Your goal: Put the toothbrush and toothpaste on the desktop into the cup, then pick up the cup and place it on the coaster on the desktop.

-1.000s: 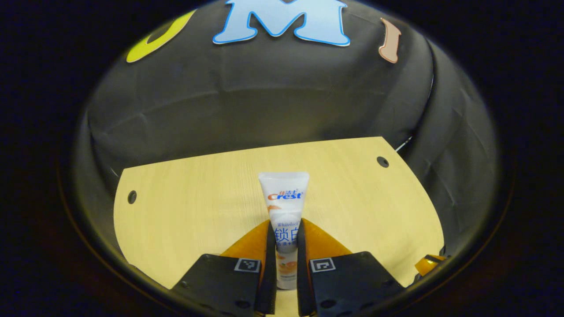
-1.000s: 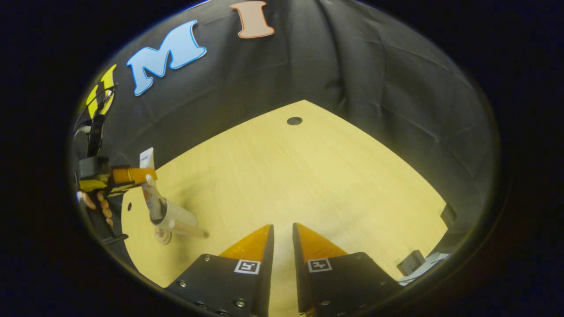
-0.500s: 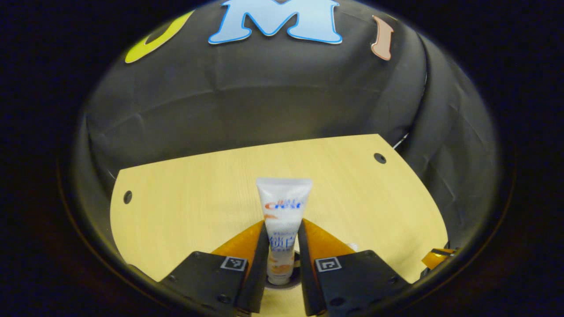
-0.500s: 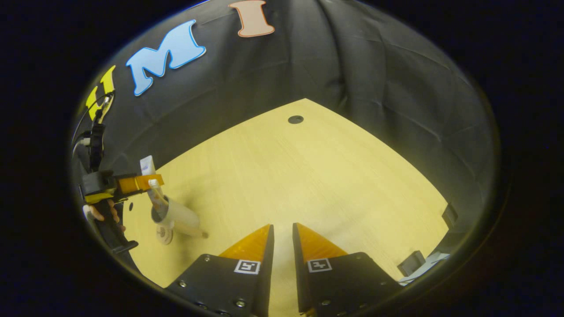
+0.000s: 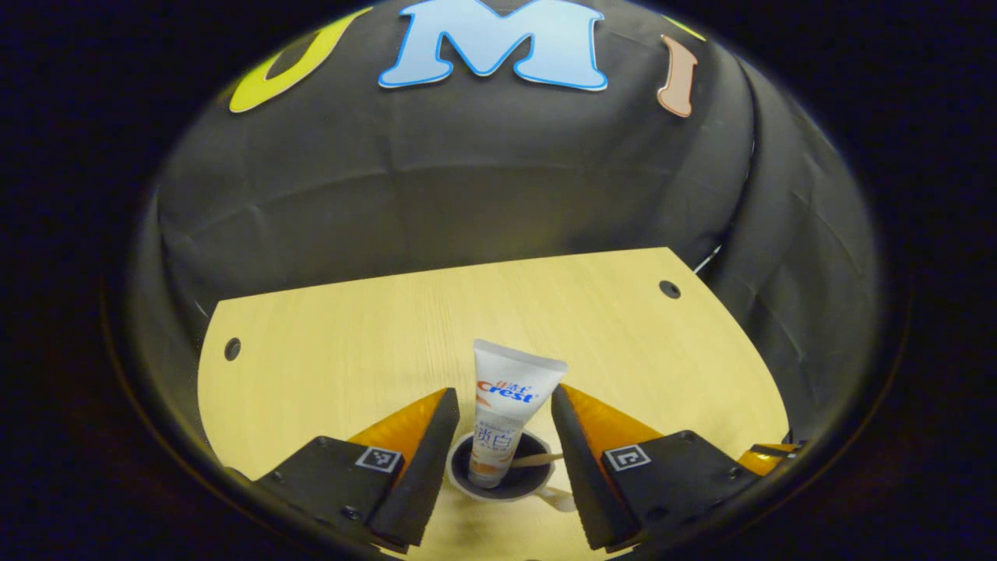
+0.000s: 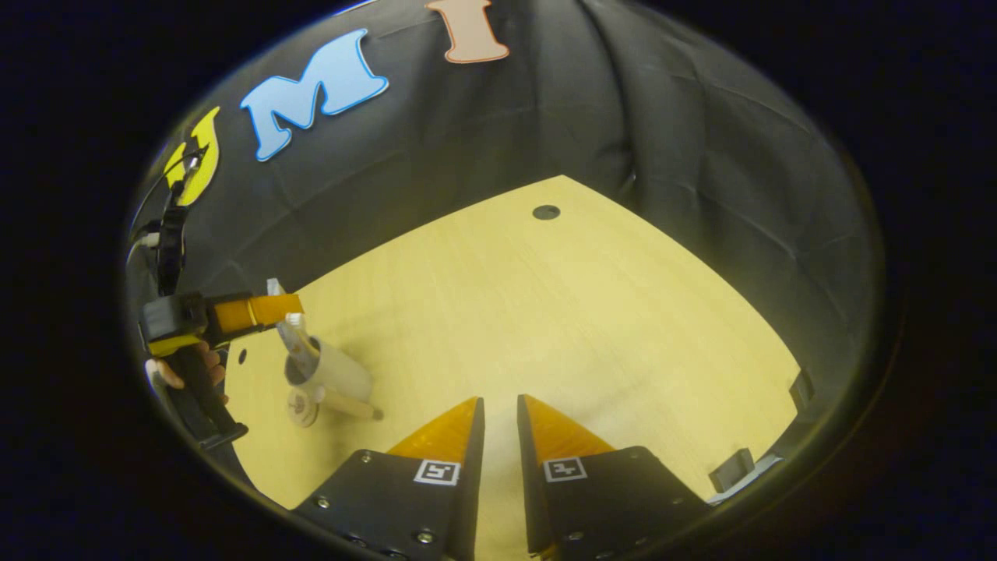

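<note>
Toothpaste [image 5: 505, 409] stands between the spread jaws of the left gripper [image 5: 498, 425], touching neither finger, its lower end down in the cup [image 5: 498, 479]. Long axis near upright, crimped end up, tilted slightly right. Toothbrush [image 5: 537, 460] handle leans on the rim. Right gripper [image 6: 499, 425]: jaws nearly together, holding nothing.

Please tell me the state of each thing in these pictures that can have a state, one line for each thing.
toothpaste: standing in the cup, leaning, released.
cup: upright on the desktop, holding the toothpaste and the toothbrush.
toothbrush: inside the cup, leaning on its rim.
coaster: flat on the desktop beside the cup, nothing on it.
left gripper: open, fingers either side of the toothpaste, not touching.
right gripper: nearly closed, holding nothing.
</note>
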`<state>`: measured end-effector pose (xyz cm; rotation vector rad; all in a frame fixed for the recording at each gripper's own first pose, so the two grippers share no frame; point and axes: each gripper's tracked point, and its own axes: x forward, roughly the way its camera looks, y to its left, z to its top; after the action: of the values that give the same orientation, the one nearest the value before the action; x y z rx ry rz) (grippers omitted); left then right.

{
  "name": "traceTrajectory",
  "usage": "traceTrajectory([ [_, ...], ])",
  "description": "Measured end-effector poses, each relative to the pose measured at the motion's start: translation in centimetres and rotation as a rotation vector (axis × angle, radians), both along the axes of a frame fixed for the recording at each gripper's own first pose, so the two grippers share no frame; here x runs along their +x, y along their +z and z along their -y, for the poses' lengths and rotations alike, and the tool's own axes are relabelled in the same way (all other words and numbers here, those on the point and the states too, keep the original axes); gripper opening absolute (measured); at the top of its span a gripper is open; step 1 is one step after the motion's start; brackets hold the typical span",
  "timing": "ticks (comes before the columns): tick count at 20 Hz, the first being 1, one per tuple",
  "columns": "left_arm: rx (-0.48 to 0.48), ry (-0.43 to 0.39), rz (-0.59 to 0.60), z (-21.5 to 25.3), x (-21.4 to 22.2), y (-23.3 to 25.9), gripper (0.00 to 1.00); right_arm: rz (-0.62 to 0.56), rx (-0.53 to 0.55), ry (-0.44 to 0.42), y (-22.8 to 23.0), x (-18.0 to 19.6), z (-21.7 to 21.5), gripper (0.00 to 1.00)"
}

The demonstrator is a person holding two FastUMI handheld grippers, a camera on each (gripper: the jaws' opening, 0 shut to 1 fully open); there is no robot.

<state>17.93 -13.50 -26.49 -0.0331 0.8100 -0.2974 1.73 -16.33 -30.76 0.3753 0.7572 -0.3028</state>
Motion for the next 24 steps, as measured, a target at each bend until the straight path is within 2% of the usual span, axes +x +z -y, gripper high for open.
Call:
traceTrajectory([
  [1, -0.003, -0.001, 0.014, -0.1, -0.1, 0.6, 0.8, 0.003, -0.001, 0.013, 0.1, 0.2, -0.3, 0.24],
  [2, -0.005, -0.002, 0.027, -0.3, -0.4, 1.3, 0.75, 0.006, -0.002, 0.027, 0.3, 0.4, -0.7, 0.24],
  [3, -0.005, -0.001, 0.038, -0.5, -0.5, 2.0, 0.8, 0.011, -0.001, 0.041, 0.5, 0.7, -1.1, 0.24],
  [5, -0.013, 0.008, 0.058, -1.0, -1.0, 3.0, 0.8, 0.021, 0.0, 0.087, 1.0, 1.5, -2.3, 0.24],
  [7, -0.017, 0.023, 0.064, -2.0, -1.8, 3.7, 0.8, 0.027, -0.009, 0.152, 1.4, 2.2, -3.8, 0.24],
  [8, -0.01, 0.033, 0.067, -2.8, -2.2, 3.9, 0.75, 0.027, -0.018, 0.189, 1.5, 2.7, -4.7, 0.24],
  [9, -0.004, 0.044, 0.069, -3.8, -2.5, 3.8, 0.8, 0.025, -0.024, 0.228, 1.5, 3.2, -5.6, 0.24],
  [11, 0.015, 0.064, 0.062, -5.9, -3.7, 3.6, 0.8, 0.023, -0.02, 0.309, 1.7, 4.2, -7.8, 0.24],
  [16, 0.037, 0.156, 0.025, -11.4, -6.8, 2.3, 0.79, -0.001, -0.031, 0.487, 1.5, 6.7, -11.4, 0.3],
  [22, 0.06, 0.274, -0.03, -17.3, -11.3, 0.7, 0.8, -0.046, -0.083, 0.662, 0.6, 7.8, -14.4, 0.3],
  [23, 0.056, 0.296, -0.038, -18.2, -12.0, 0.5, 0.8, -0.06, -0.09, 0.69, 0.3, 7.9, -15.1, 0.35],
  [24, 0.05, 0.317, -0.046, -18.9, -12.6, 0.2, 0.8, -0.072, -0.108, 0.715, 0.0, 8.1, -15.4, 0.35],
])
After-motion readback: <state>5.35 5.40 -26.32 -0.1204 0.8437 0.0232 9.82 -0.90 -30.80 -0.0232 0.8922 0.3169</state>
